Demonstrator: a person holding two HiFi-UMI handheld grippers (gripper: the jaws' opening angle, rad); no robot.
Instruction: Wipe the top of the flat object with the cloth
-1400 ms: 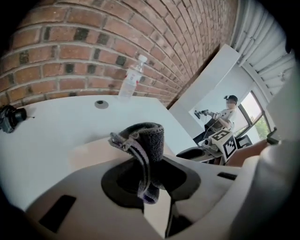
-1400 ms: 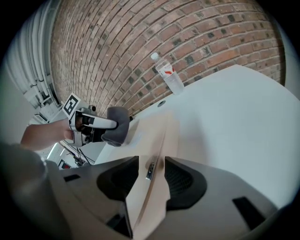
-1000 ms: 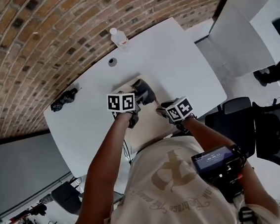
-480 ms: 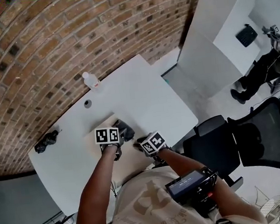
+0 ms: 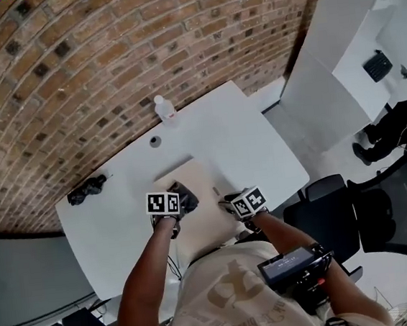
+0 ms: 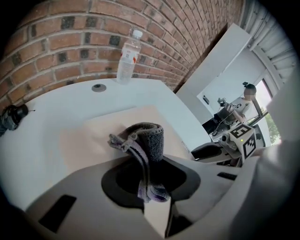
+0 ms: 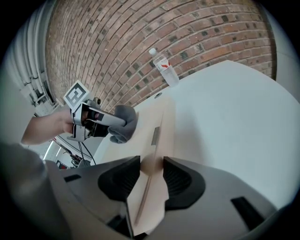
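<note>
White counter point(image 5: 258, 131) fills the scene below a brick wall. Nearest the person, the right tongs point(image 7: 151, 166) have just been closing and now pinch the near edge of the board point(image 5: 198, 177), the tan flat thing that lies mid-counter, so it looks steadied for wiping. At about 9 o'clock from them, the left tongs point(image 6: 150, 185) are clamped on the grey cloth point(image 6: 147, 138), whose folded end sticks out past the tips over the board's near left part; whether it presses on the surface I cannot tell. My reading is that the wipe is at its start or in an early stroke: cloth in hand and board held are done, while most of the top, out toward 12 o'clock, is left to cover. Beyond the board stand a bottle point(image 5: 164, 109) at 12 o'clock and a dark bundle point(image 5: 87, 188) at 9 o'clock.
</note>
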